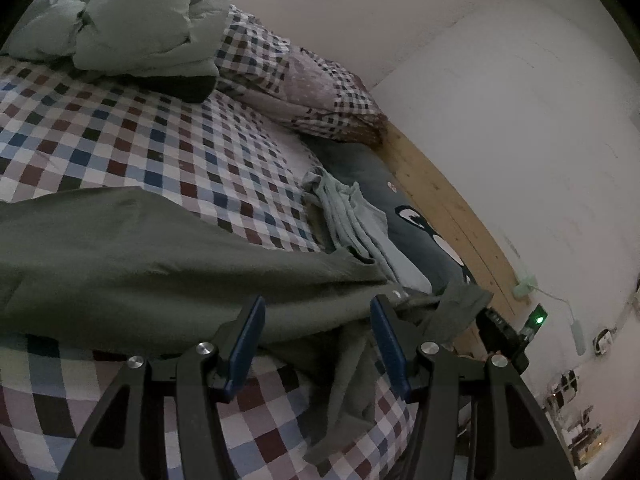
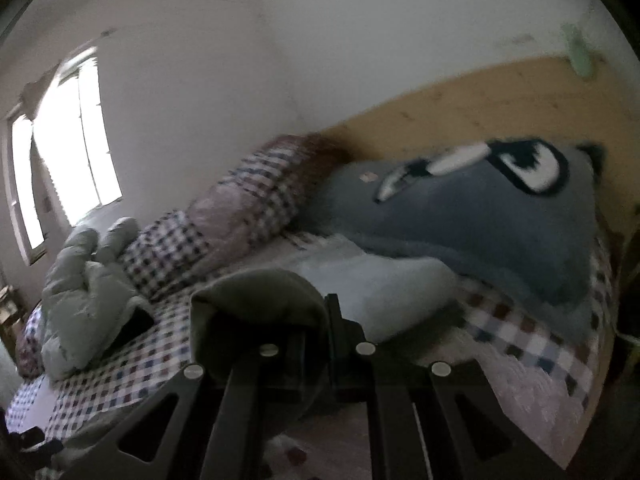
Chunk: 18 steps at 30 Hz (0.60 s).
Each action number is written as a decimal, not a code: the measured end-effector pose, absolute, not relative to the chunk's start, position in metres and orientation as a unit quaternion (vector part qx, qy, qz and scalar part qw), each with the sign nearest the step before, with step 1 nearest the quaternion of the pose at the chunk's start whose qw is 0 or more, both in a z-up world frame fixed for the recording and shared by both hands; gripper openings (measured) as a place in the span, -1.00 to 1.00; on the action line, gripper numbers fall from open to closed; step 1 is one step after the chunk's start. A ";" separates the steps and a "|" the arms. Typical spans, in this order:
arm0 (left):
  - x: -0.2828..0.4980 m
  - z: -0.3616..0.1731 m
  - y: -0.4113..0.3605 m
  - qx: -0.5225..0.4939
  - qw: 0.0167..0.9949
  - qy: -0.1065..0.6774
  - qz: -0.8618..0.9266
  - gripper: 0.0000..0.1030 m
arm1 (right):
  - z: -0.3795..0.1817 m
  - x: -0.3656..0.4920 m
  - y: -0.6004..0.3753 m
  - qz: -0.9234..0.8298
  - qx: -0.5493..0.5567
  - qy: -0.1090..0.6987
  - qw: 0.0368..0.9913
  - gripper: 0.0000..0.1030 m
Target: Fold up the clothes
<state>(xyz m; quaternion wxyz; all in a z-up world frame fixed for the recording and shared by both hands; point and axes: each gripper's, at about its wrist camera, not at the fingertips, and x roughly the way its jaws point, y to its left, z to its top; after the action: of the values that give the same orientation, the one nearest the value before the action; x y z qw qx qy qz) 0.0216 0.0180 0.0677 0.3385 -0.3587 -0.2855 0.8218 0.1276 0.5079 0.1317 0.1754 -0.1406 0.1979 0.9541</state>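
Writing or labels: none that I can read in either view.

From my left wrist camera, my left gripper (image 1: 318, 320) has its blue-padded jaws spread apart, with nothing pinched between them. They hover just over the olive-green garment (image 1: 168, 256), which lies spread across the checked bed sheet (image 1: 132, 132) and runs from the left edge to below my right-hand finger, where a rumpled end of it (image 1: 460, 308) bunches up. A strip of the same cloth hangs down between the jaws towards the near edge of the bed. Just beyond the garment lies a crumpled pale green piece of clothing (image 1: 352, 216), partly on a grey-blue pillow with a cartoon face (image 1: 400, 208). Farther back sit a checked pillow (image 1: 320, 96) and a puffy pale green quilt (image 1: 136, 24). A wooden headboard (image 1: 444, 196) runs along the white wall (image 1: 500, 100), and a small device with a green light (image 1: 538, 320) glows near its lower end.

From my right wrist camera, which is blurred, my right gripper (image 2: 320, 332) has its jaws pressed together, pinching a fold of the olive-green garment (image 2: 256, 292); the cloth humps over the left finger and hides the tips. Behind it lie the pale clothing (image 2: 372, 280), the grey-blue pillow (image 2: 460, 220), the checked pillow (image 2: 248, 208) and the quilt (image 2: 84, 276). A bright window (image 2: 68, 136) stands at the left.
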 end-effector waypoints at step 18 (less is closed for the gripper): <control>0.015 0.066 -0.002 -0.353 0.297 -0.308 0.832 0.16 | 0.086 0.126 0.528 0.907 -0.291 0.147 0.266 0.12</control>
<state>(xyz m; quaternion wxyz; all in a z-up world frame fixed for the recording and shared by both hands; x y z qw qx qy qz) 0.0147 -0.0024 0.0659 0.2973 -0.3526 -0.3079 0.8322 0.1263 0.5276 0.0863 0.2662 -0.2912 0.1465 0.9071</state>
